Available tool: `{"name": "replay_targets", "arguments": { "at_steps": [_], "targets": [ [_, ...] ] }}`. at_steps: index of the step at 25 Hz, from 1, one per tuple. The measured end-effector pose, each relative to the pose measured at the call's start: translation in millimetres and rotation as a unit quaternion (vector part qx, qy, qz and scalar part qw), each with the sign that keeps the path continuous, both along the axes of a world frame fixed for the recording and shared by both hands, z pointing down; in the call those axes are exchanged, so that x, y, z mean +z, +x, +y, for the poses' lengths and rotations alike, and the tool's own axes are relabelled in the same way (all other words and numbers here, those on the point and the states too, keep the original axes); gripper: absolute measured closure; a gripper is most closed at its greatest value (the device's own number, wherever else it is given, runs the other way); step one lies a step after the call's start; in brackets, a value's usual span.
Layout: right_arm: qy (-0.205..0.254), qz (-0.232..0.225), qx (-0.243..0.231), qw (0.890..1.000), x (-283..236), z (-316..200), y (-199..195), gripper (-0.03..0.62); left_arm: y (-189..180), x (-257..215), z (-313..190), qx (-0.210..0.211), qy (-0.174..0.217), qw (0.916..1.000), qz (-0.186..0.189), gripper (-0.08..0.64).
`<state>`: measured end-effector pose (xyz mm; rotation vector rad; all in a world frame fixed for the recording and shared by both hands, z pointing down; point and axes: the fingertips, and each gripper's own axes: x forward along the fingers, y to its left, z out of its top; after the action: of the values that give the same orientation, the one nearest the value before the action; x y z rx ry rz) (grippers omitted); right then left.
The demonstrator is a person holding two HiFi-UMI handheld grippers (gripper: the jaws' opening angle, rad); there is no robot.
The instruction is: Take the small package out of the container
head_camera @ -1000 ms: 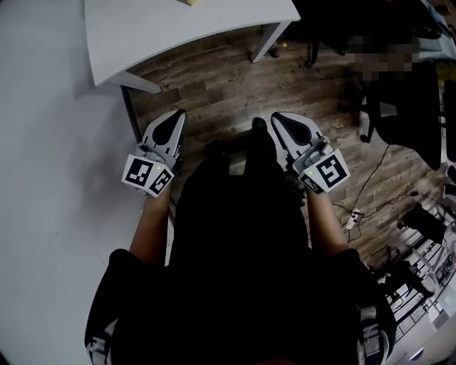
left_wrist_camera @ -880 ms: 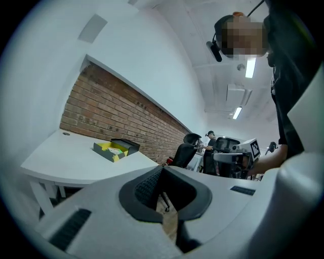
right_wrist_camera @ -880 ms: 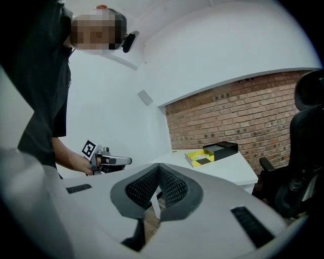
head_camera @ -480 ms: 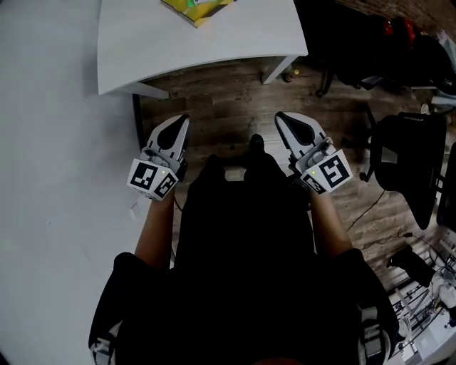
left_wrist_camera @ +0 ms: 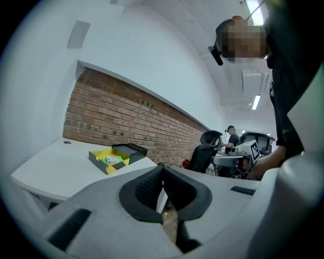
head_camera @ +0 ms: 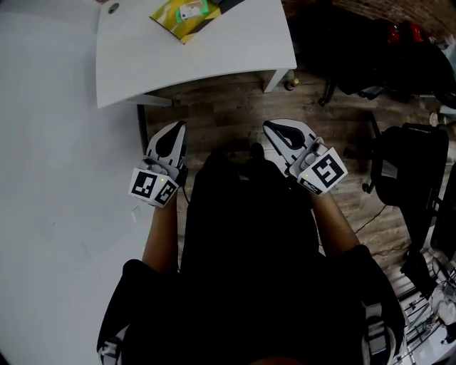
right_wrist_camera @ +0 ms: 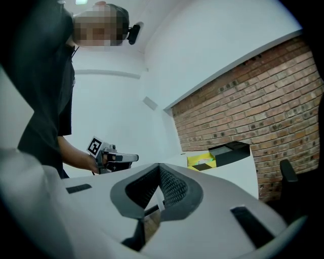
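Observation:
The container is a black box with a yellow inside and an open lid. It lies on the white table ahead of me. In the left gripper view the container holds a small green and white package. In the right gripper view the container sits near the table's far side. My left gripper and right gripper are held low over the wooden floor, short of the table. Both are shut and empty, as the left jaws and right jaws show.
A brick wall runs behind the table. Black office chairs and cables stand to the right on the wooden floor. A white wall is on the left. Another person sits far off by the chairs.
The view has tilted up, so the table and the yellow container have come further into the frame. Both grippers stay shut at about the same spot in front of my body.

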<state>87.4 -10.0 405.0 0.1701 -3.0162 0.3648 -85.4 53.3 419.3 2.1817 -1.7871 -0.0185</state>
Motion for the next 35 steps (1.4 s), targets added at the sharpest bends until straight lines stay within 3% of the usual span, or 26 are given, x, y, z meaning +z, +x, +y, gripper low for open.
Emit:
{"name": "replay_targets", "arguments": {
  "at_steps": [6,12,18,23,27,31,35],
  "targets": [
    [-0.008,0.0,-0.001,1.0,8,-26,-18,0.586,-23,2,-26,-0.001,-0.003,1.0,0.002,0.545],
    [-0.012,0.015,0.023,1.0,17,-68,-60,0.586,-64,23,-68,0.031,-0.013,0.9992,0.02,0.545],
    [0.001,0.035,0.016,0.999,13,-118,-121,0.586,-116,16,-131,0.079,-0.004,0.9968,-0.012,0.545],
    [0.009,0.039,0.02,0.999,3,-154,-174,0.586,-162,13,-173,0.112,-0.02,0.9924,-0.048,0.545],
    [0.023,0.05,0.021,0.998,-3,-169,-200,0.586,-186,13,-201,0.152,-0.039,0.9833,-0.092,0.545],
    [0.031,0.058,0.054,0.996,-12,-179,-207,0.586,-193,23,-217,0.224,-0.076,0.9627,-0.131,0.545],
    [0.04,0.054,0.084,0.994,-19,-188,-204,0.586,-201,30,-240,0.266,-0.088,0.9458,-0.165,0.545]
  ]
}}
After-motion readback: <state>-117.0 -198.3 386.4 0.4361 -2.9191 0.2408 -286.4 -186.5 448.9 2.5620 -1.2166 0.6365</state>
